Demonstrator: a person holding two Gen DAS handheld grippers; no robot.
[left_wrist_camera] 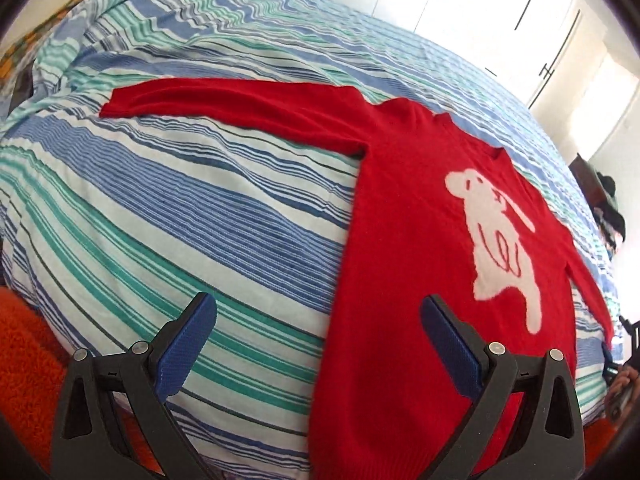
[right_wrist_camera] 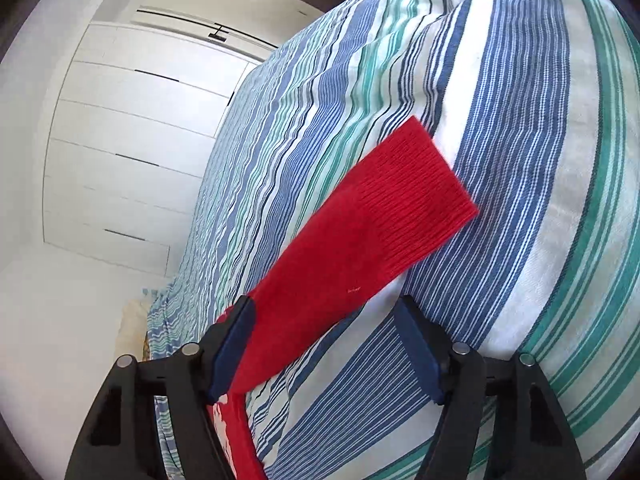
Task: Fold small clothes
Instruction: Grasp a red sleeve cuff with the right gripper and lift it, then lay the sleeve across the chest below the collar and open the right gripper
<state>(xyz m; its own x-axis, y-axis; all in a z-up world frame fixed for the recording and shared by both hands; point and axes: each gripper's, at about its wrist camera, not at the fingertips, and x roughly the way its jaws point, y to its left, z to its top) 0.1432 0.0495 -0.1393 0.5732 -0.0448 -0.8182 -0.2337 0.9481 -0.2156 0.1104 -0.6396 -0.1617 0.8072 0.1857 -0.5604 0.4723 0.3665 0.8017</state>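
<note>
Red knit made up the one garment in sight, a small sweater (left_wrist_camera: pixel 404 216) with a white animal figure (left_wrist_camera: pixel 494 240) on its chest, spread flat on a bed (left_wrist_camera: pixel 200 208) covered in blue, green and white stripes. Seen from the left wrist, the left tongs (left_wrist_camera: pixel 320 344) stood wide with nothing between their blue pads (left_wrist_camera: pixel 188 344); the sweater's lower body lay just ahead of and under the right-hand pad, while bare striped cover lay ahead of the other. One sleeve (left_wrist_camera: pixel 224 108) stretched away from the body, well ahead of these tongs and off to their left, lying flat on the cover. White wardrobe doors (left_wrist_camera: pixel 500 12) stood beyond the bed. Seen from the right wrist, the right tongs (right_wrist_camera: pixel 326 344) stood partly open, not pressing on anything; the other sleeve (right_wrist_camera: pixel 360 240) ran forward from beside their left-hand pad (right_wrist_camera: pixel 232 352), its ribbed cuff (right_wrist_camera: pixel 416 196) resting on the stripes ahead. That pad sat at the sleeve's edge, though whether it touched the cloth could not be told; the right-hand pad stood over bare cover, apart from the sleeve.
</note>
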